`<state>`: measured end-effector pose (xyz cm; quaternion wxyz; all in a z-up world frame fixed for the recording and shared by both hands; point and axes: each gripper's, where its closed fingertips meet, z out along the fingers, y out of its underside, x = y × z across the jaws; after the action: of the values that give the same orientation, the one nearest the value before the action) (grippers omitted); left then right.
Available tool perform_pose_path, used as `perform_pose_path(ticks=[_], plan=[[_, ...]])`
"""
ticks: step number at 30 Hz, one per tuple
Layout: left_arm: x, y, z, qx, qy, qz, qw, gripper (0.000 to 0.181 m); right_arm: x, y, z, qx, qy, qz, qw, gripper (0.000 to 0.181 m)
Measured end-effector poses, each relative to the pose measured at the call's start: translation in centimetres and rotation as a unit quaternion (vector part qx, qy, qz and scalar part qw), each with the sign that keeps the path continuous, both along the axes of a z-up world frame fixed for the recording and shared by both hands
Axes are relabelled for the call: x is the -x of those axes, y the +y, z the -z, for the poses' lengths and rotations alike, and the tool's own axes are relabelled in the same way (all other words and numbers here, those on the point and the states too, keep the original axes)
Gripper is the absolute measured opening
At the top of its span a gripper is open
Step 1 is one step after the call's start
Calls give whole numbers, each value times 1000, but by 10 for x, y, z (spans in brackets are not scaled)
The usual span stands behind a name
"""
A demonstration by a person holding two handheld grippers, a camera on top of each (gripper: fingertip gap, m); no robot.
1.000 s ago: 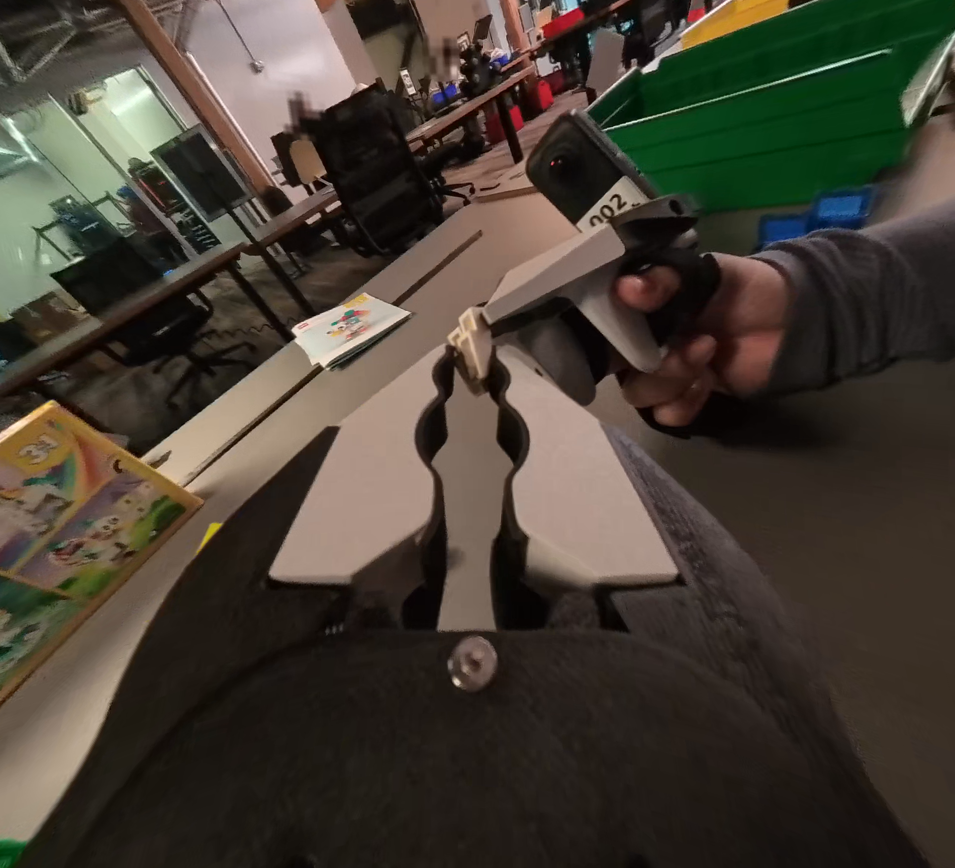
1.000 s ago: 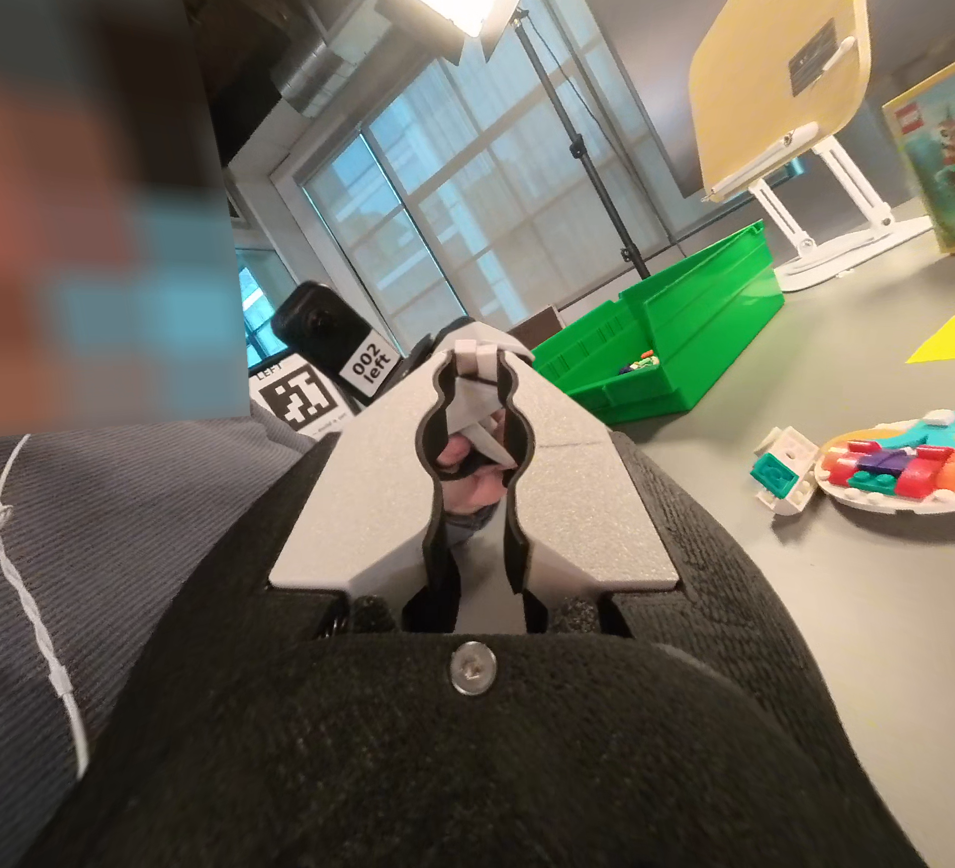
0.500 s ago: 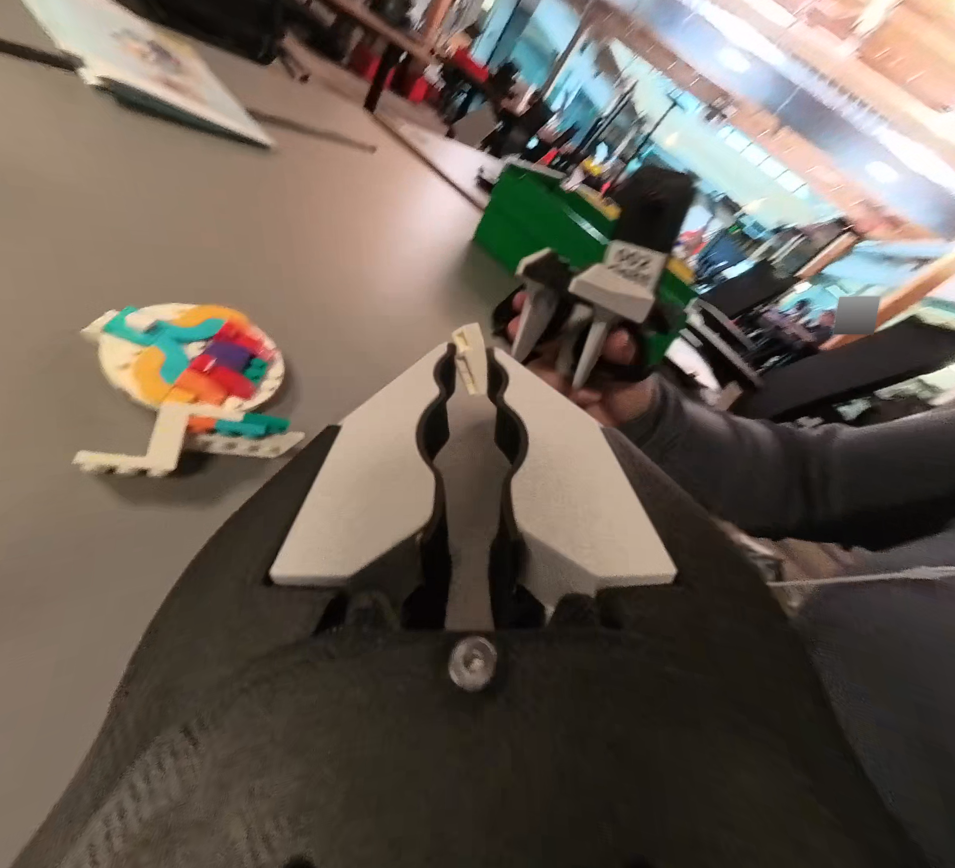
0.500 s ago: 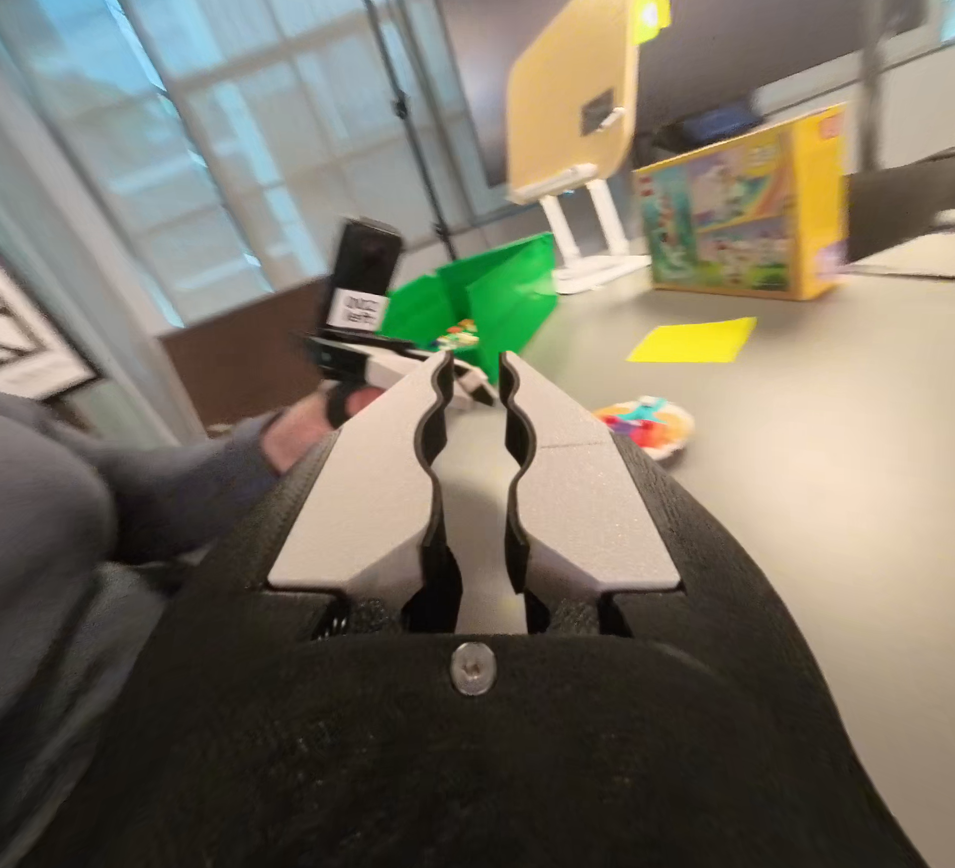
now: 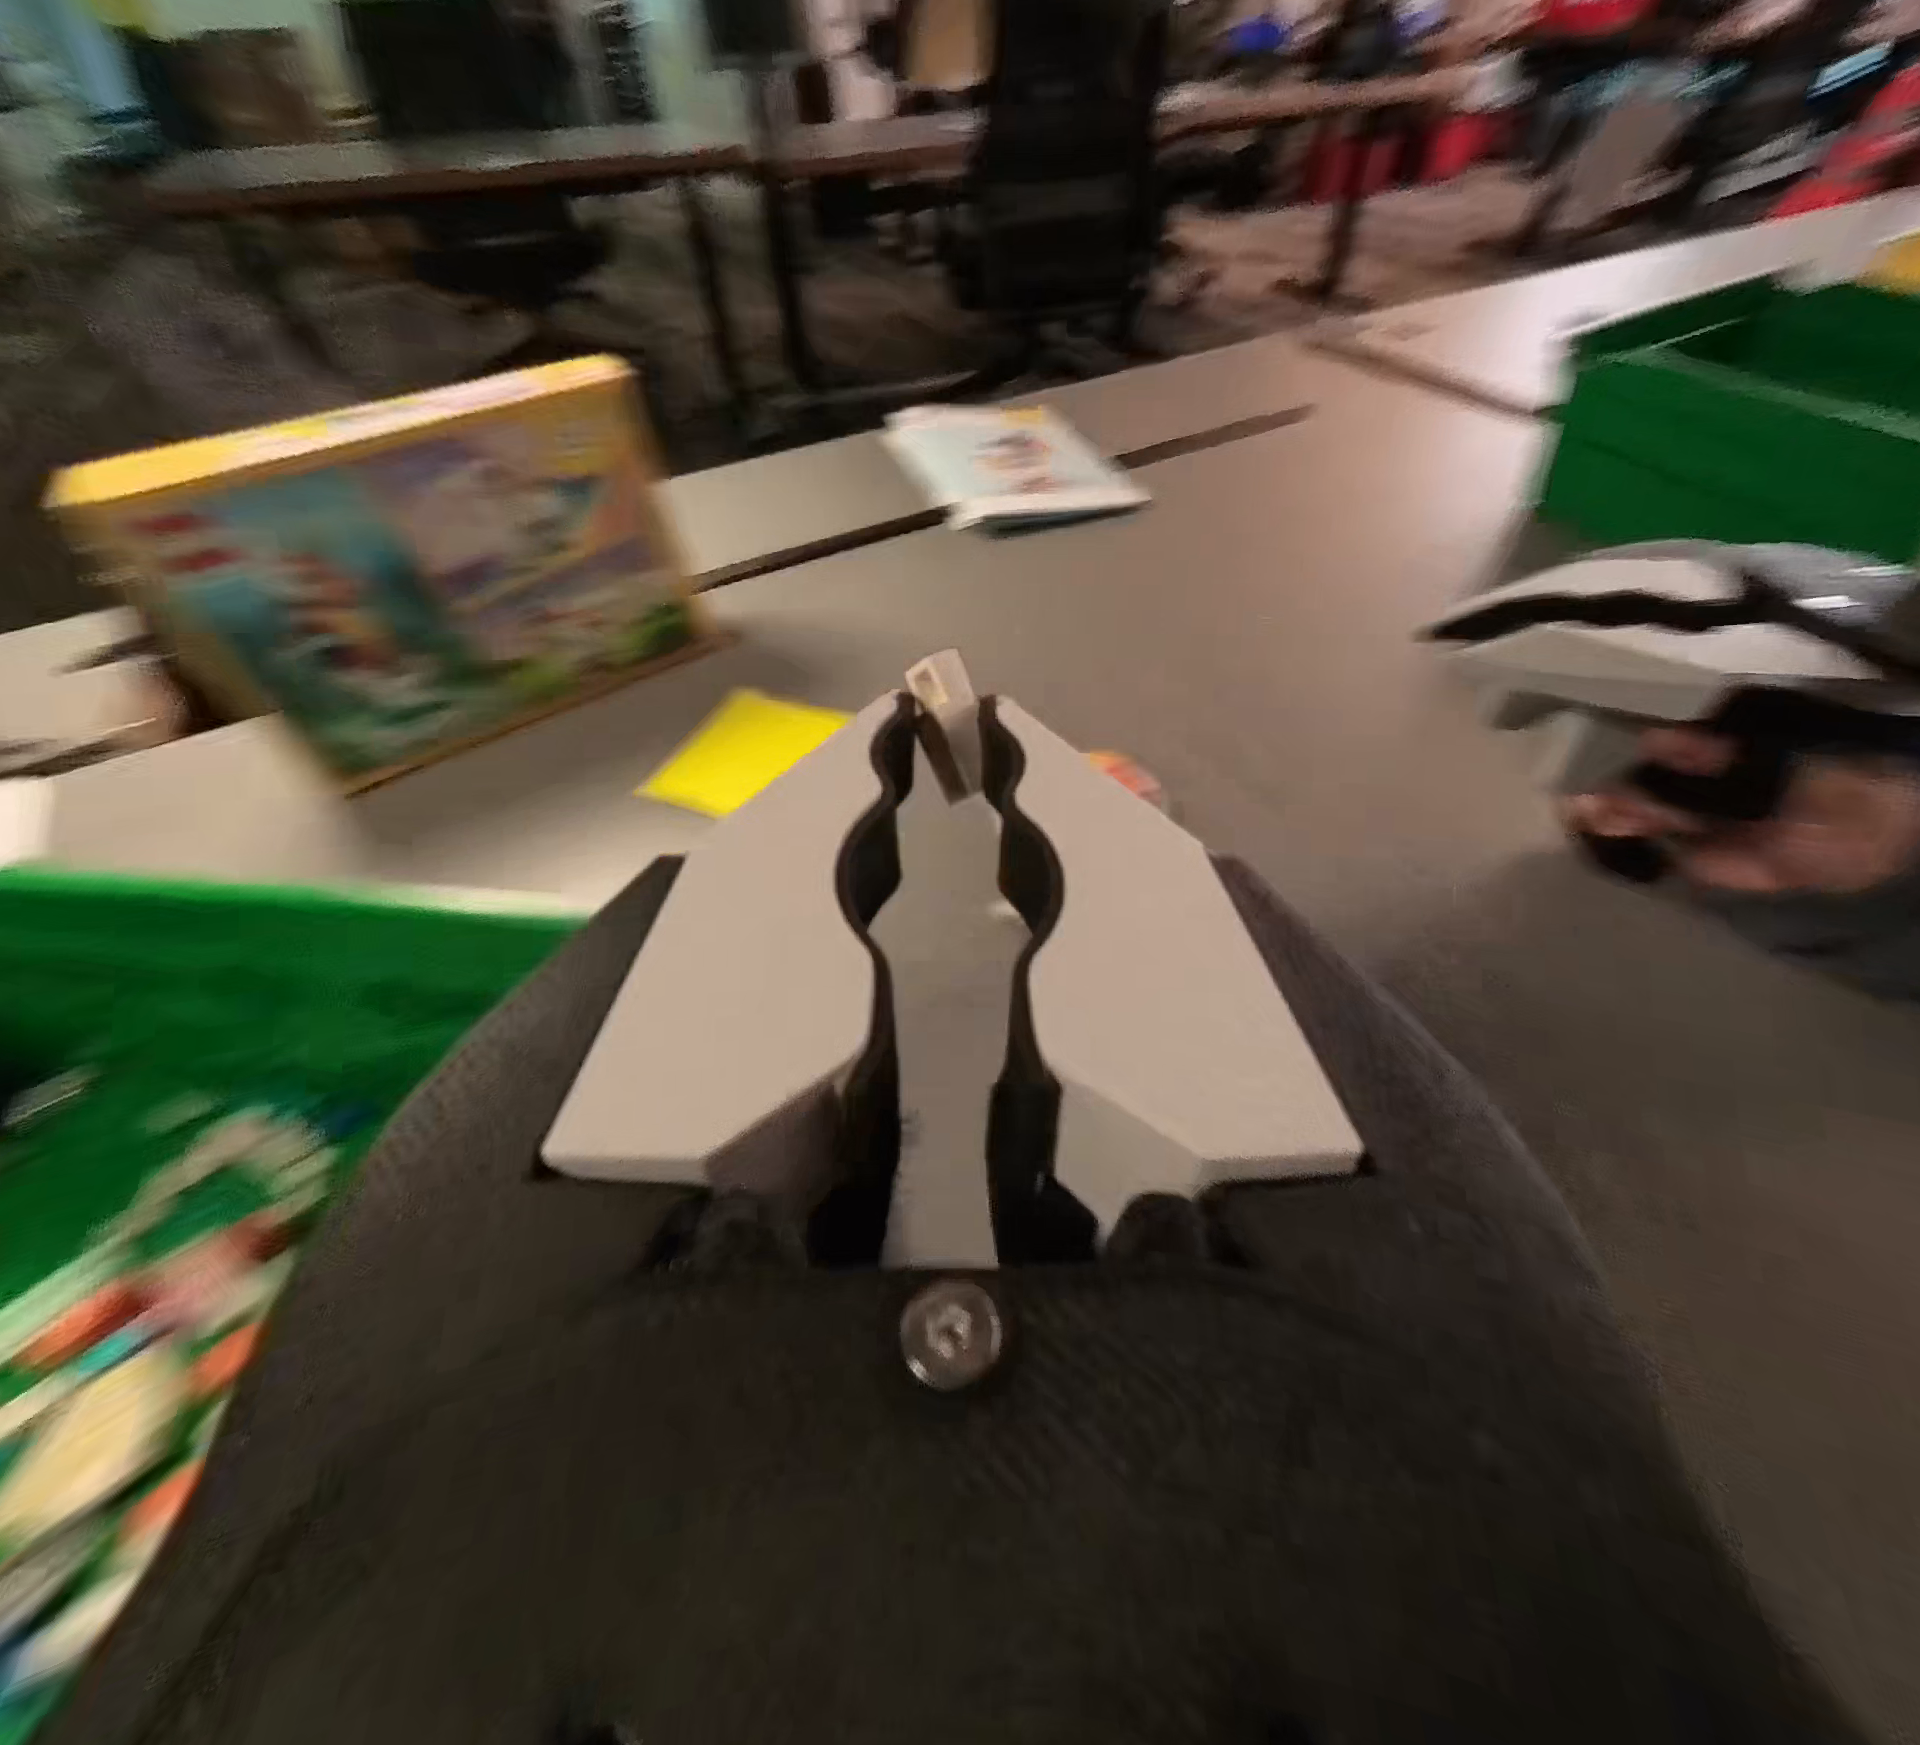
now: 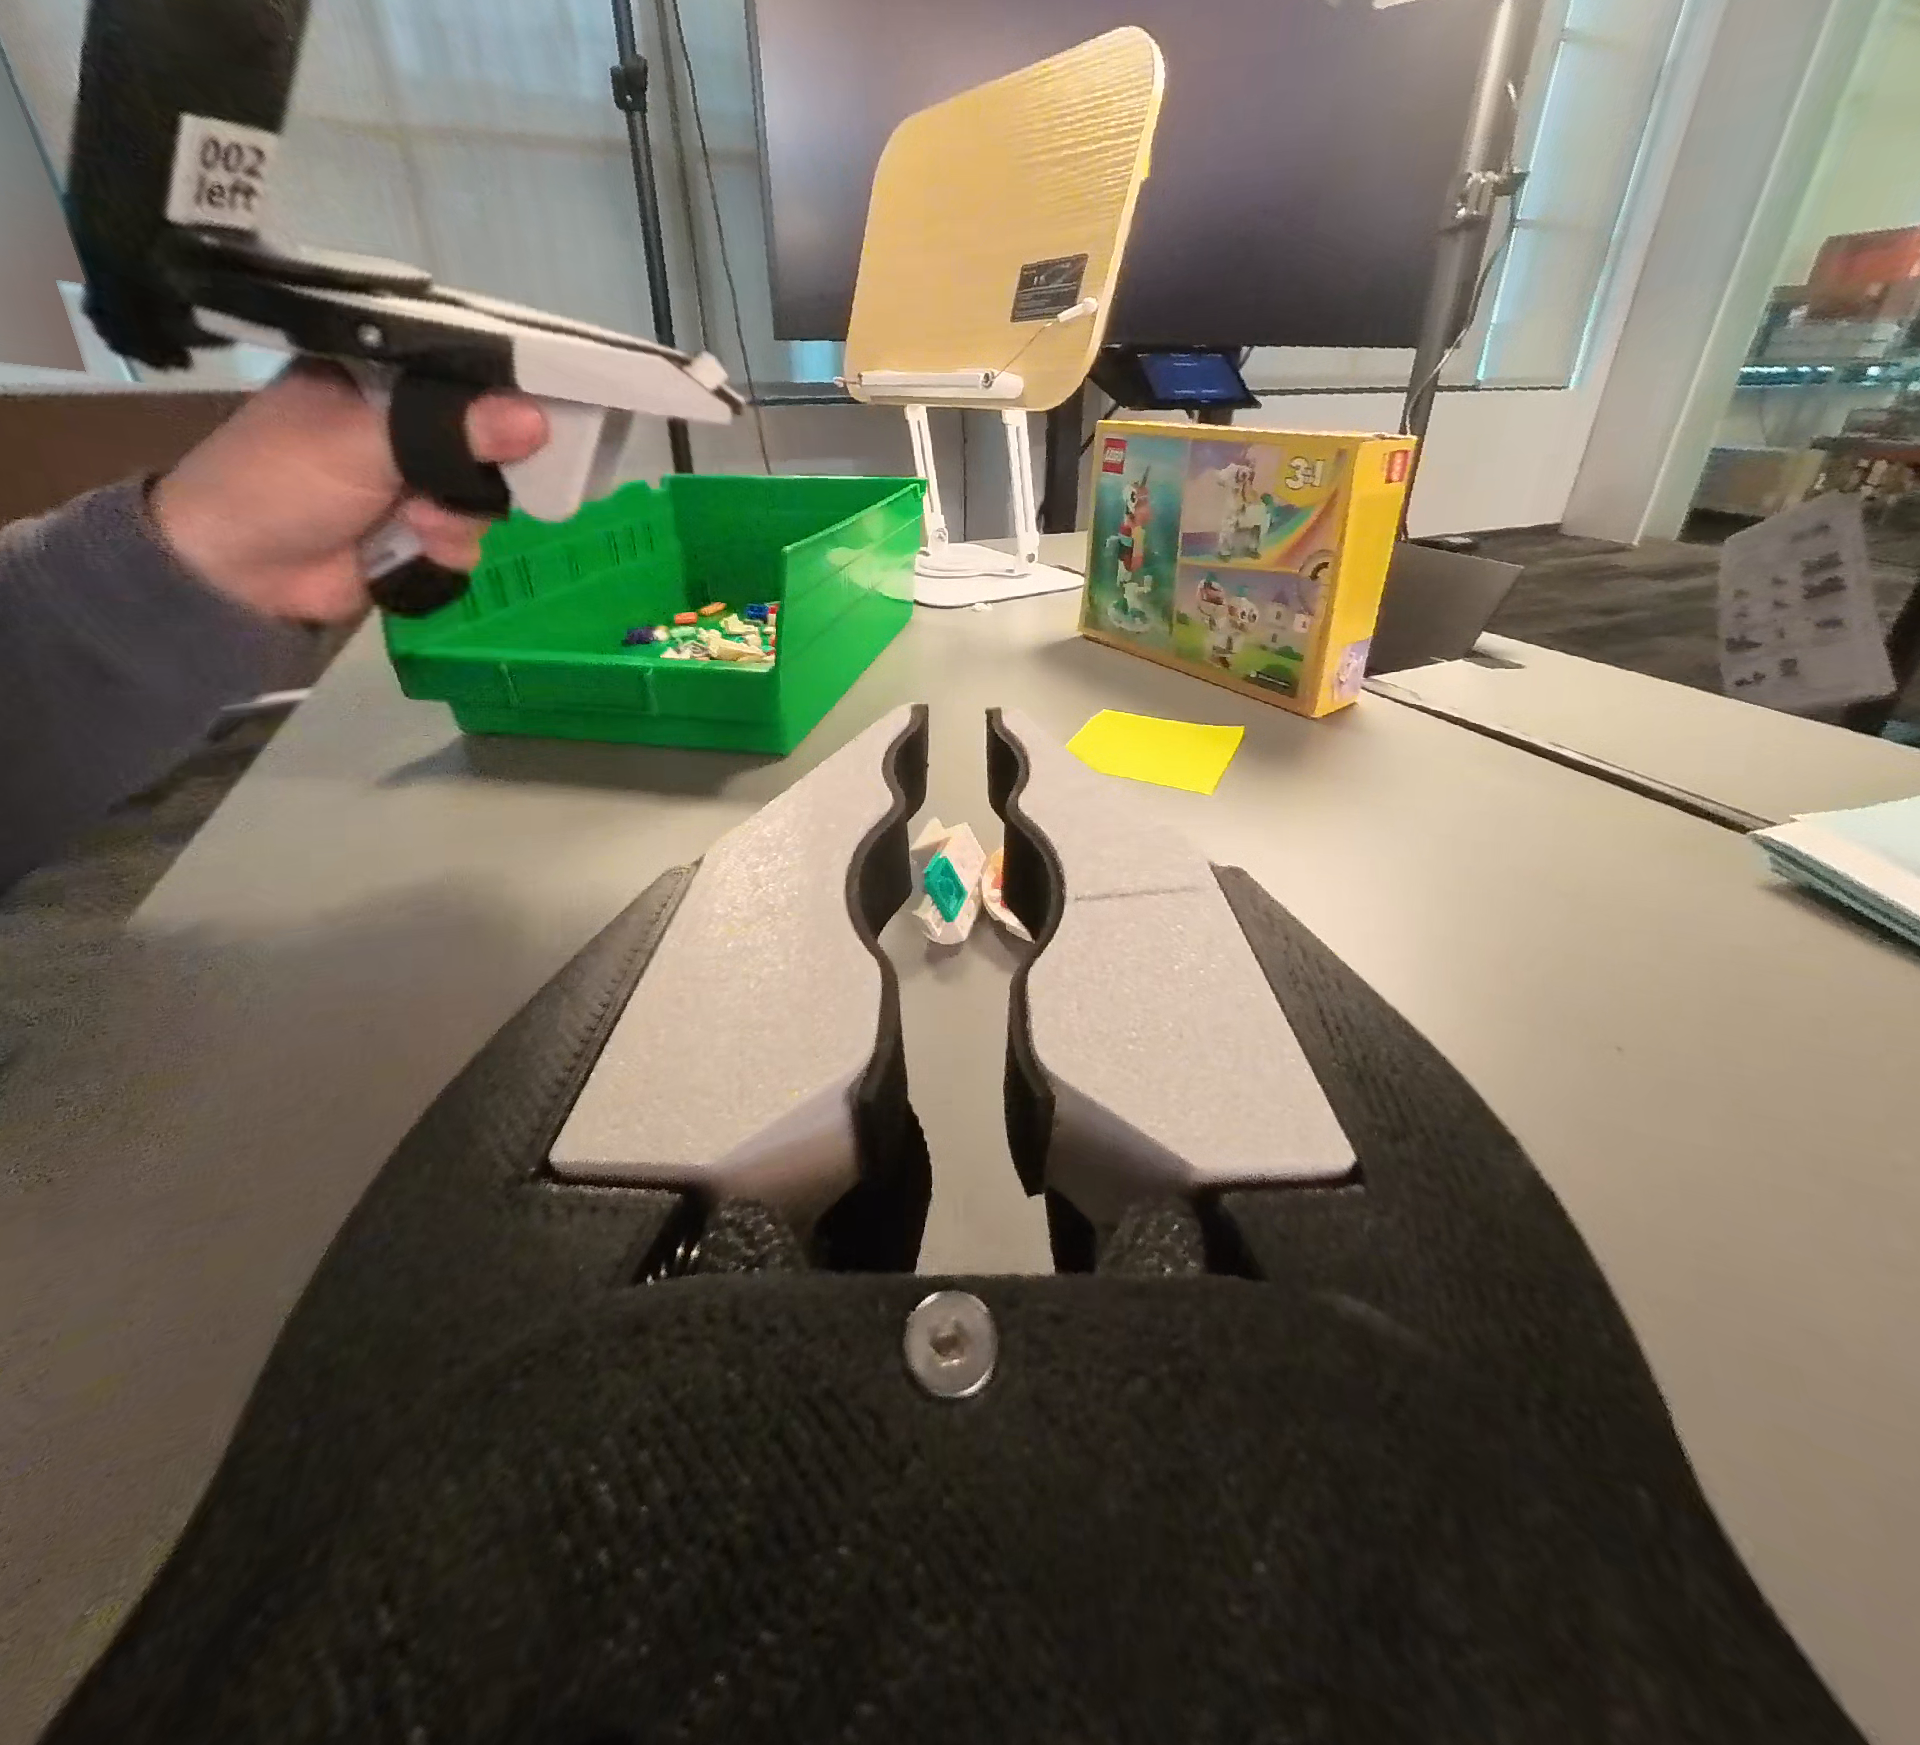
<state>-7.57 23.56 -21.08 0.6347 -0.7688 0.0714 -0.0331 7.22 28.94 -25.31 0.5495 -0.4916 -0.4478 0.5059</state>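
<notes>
My left gripper (image 5: pixel 940 729) is shut on a small white brick (image 5: pixel 938 696) that sticks up from its tips, held above the grey table (image 5: pixel 1299 656). It also shows in the right wrist view (image 6: pixel 717 391), raised in a hand above the green bin (image 6: pixel 623 698). My right gripper (image 6: pixel 956 724) holds nothing, its jaws a narrow gap apart, low over the table. A small build of white and teal bricks (image 6: pixel 948 885) lies on the table and shows between its fingers. The right gripper also shows blurred in the left wrist view (image 5: pixel 1455 630).
The green bin holds several loose coloured bricks (image 6: pixel 707 635). A yellow toy box (image 6: pixel 1236 563) stands behind a yellow paper note (image 6: pixel 1153 748). A tan board on a white stand (image 6: pixel 997 209) is at the back. A booklet (image 5: pixel 1018 469) and a second green bin (image 5: pixel 1745 448) lie farther off.
The left view has swung from the build and the other hand round to the toy box, still holding the white brick. The right gripper has dropped toward the table and its jaws have narrowed.
</notes>
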Motion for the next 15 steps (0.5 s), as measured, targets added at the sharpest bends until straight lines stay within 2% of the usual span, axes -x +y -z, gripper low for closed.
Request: perform_pose_path(ticks=[2,3,4,6,8,11,15], plan=[[62,-18,1,60,45,-111,991,11,-1,2,-1,11,5,-2,1000,8],[92,-30,8,108,60,-161,979,11,-1,3,-1,16,7,-5,1000,8],[119,-42,21,163,62,-205,963,19,-1,4,-1,20,9,-6,1000,8],[157,-64,52,270,31,-261,926,59,0,5,-1,23,9,-9,1000,7],[179,-79,77,339,2,-290,895,100,1,6,-1,11,8,-6,1000,6],[192,-90,93,385,-1,-300,873,125,2,6,0,-22,-3,5,1000,5],[184,-85,77,350,41,-284,892,128,4,9,5,-82,-33,41,995,5]])
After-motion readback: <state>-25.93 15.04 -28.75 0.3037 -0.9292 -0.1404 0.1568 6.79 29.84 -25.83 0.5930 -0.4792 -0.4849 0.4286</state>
